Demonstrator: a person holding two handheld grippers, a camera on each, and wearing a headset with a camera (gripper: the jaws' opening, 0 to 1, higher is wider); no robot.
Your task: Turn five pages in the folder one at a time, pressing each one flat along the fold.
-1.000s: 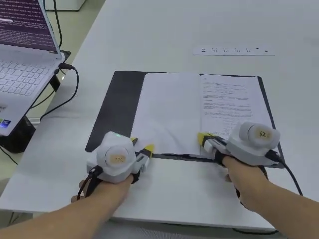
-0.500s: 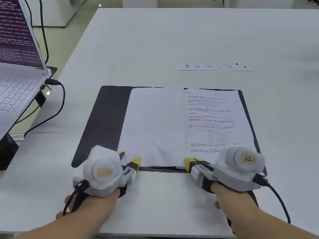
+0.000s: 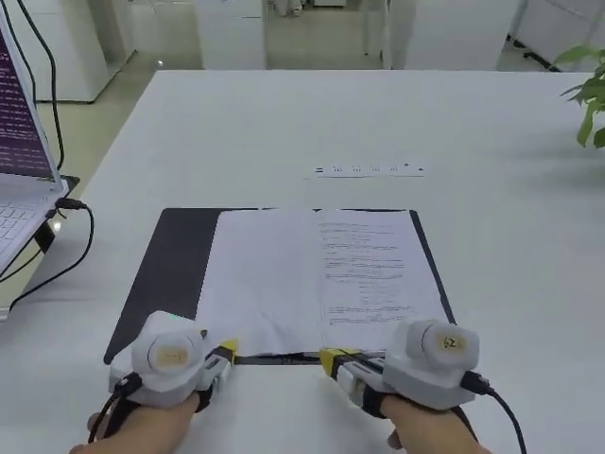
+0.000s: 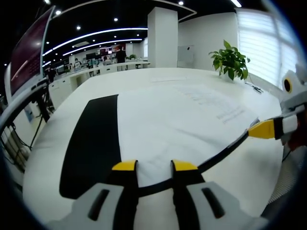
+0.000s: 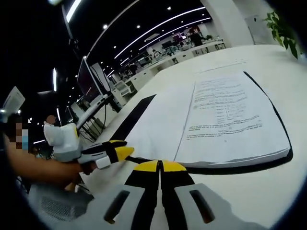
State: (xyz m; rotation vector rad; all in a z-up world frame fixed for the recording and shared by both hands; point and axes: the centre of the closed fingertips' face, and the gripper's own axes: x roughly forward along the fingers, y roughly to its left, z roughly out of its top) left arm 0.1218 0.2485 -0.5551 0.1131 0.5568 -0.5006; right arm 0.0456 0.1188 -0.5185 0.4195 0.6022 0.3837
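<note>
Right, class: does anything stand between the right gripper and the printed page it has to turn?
Nothing visible does. The right gripper sits at the folder's near edge, just below the printed page, jaws shut. The left gripper is off to the side, by the blank page.

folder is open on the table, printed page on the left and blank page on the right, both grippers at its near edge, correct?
No: the head view shows the printed page on the right of the folder and the blank page on the left. It lies open on the table, left gripper and right gripper at its near edge.
</note>
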